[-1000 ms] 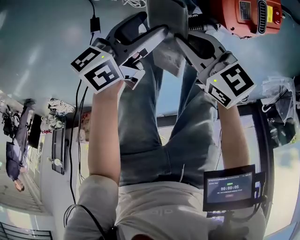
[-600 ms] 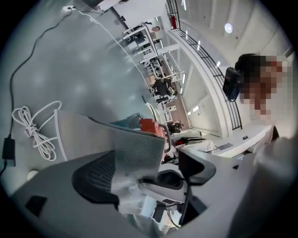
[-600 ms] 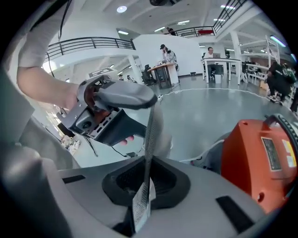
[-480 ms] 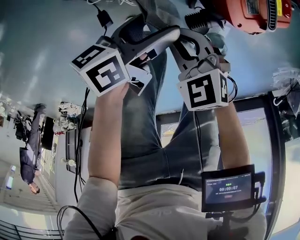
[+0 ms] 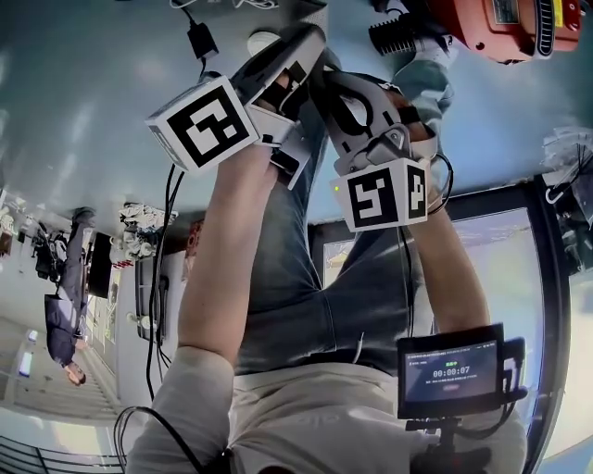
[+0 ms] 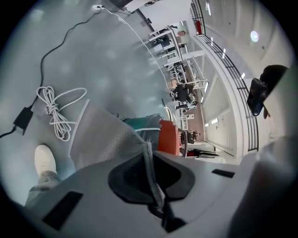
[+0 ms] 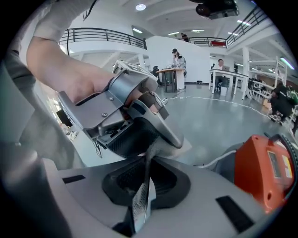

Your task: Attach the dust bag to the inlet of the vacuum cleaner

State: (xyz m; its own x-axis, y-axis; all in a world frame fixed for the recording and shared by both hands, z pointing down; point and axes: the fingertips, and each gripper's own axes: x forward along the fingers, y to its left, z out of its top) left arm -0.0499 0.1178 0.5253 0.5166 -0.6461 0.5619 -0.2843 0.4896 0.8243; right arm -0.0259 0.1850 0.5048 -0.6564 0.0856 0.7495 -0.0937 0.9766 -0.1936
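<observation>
The dust bag [image 6: 108,139] is grey mesh fabric and hangs over the floor between my two grippers. My left gripper [image 6: 151,186] has just closed and is shut on a folded edge of the bag. My right gripper [image 7: 142,200] is shut on another thin edge of it, right next to the left gripper [image 7: 125,118]. In the head view the left gripper [image 5: 306,46] and the right gripper [image 5: 330,89] meet above the person's knees and hide the bag. The orange vacuum cleaner [image 5: 500,28] with its black ribbed inlet part [image 5: 398,33] lies just beyond them, to the right.
On the grey floor lie a coiled white cable [image 6: 58,109] and a black power adapter [image 6: 22,118]. The person's white shoe [image 6: 45,160] is under the bag. A small screen [image 5: 451,368] hangs at the person's waist. Desks and people stand far off.
Both grippers rolled and drew together, the right one moving left. The left gripper's jaws closed on the bag. The bag, seen hanging between them earlier, is now hidden in the head view.
</observation>
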